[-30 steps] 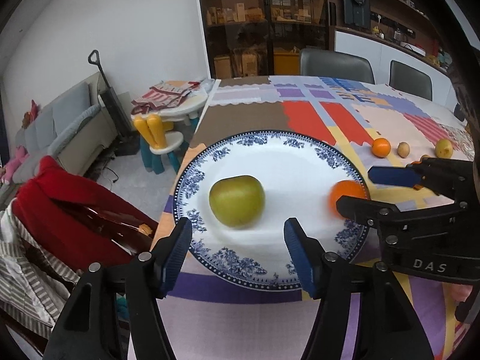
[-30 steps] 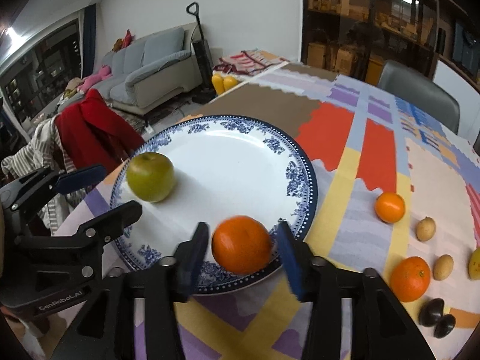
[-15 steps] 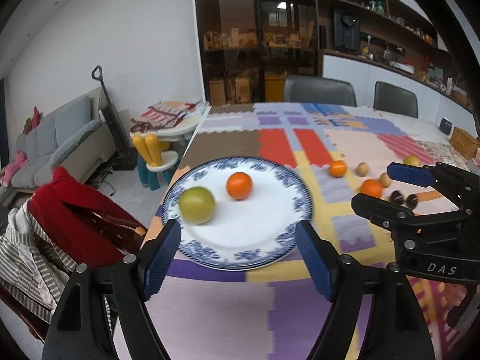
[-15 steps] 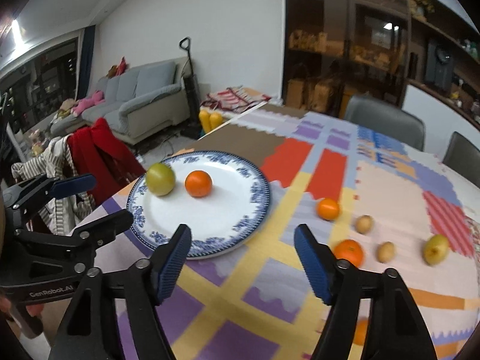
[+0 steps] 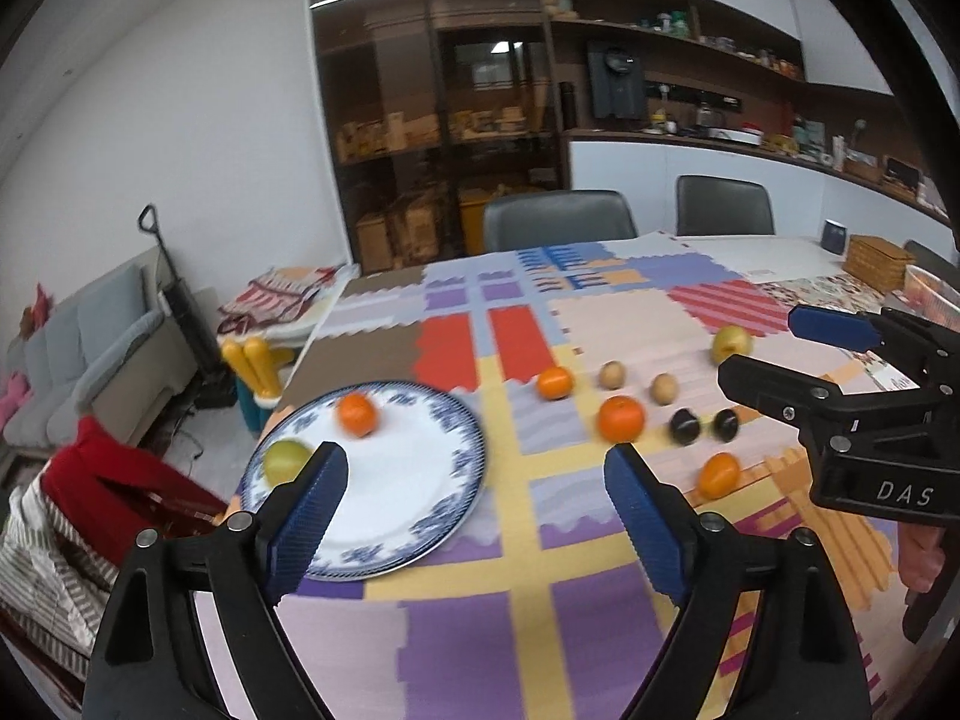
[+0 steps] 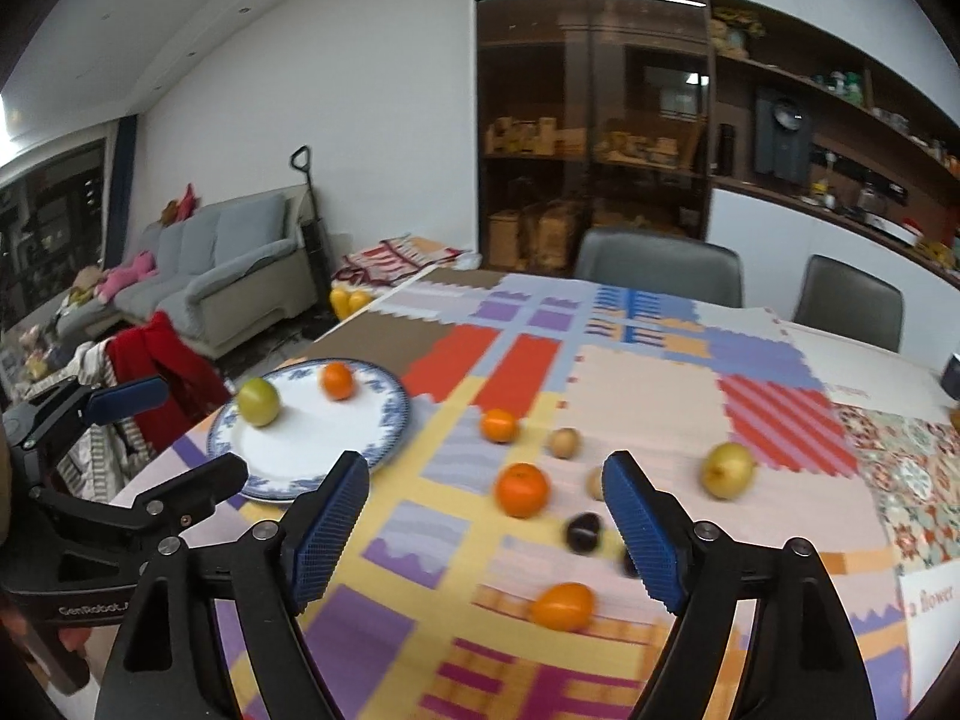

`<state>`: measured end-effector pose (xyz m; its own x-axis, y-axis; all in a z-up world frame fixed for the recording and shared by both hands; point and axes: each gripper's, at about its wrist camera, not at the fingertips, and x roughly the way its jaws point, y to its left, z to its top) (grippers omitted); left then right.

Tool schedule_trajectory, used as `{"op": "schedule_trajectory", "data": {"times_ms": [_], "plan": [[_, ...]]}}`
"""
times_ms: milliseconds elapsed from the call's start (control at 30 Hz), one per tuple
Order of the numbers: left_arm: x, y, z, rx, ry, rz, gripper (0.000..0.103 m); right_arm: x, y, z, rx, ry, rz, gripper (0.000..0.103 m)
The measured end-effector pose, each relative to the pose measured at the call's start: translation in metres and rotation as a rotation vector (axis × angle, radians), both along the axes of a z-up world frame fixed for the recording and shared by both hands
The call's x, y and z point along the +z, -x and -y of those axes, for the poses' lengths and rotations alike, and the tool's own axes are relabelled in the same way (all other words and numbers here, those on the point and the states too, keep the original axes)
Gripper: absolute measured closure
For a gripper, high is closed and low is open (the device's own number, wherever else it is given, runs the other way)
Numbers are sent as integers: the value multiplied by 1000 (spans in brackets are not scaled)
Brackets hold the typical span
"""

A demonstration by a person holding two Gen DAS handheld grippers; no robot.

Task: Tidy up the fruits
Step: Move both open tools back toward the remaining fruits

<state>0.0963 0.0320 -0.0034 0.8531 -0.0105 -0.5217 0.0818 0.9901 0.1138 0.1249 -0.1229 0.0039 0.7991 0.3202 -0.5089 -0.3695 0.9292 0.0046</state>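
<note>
Step in hand, as judged: between picks. Two fruits are delivered; both grippers are pulled back above the near edge, ready for the next.

Room: open living space. Grey sofa (image 6: 210, 276) at left, dark glass cabinet (image 6: 591, 138) behind, two grey chairs at the far edge.

Surface (image 5: 624, 324): a long one under a patchwork cloth of purple, yellow, red and pink blocks.

Plate (image 6: 360, 456): blue-rimmed, white, at the near left corner. On it a green apple (image 6: 259, 401) and an orange (image 6: 336, 380), apart from each other.

Loose fruit right of the plate, well apart from it: three more oranges, the nearest of them (image 6: 521, 489) beside two dark plums (image 6: 583, 533), two small brown fruits, a yellow-green apple (image 6: 728, 470) farthest right.

Left gripper (image 5: 474, 504): jaws have just been opening, now spread wide, nothing between them. Right gripper (image 6: 486, 516): same, spread and empty.

Next move, as judged: carry either gripper over one loose fruit, probably the near orange, lower the jaws around its widest part, and close gently, since round fruit rolls.
</note>
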Motion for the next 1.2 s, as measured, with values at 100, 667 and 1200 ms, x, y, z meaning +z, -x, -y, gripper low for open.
{"op": "schedule_trajectory", "data": {"times_ms": [100,667,1200], "plan": [[0,-5,15,-32,-9,8,14,-1,2,16,-36,2,9,22],[-32,-44,65,-133,-41,-25,13,-30,-16,83,-207,28,-68,22],[-71,-96,76,-177,-79,-144,13,-69,-58,88,-178,58,-246,23]]}}
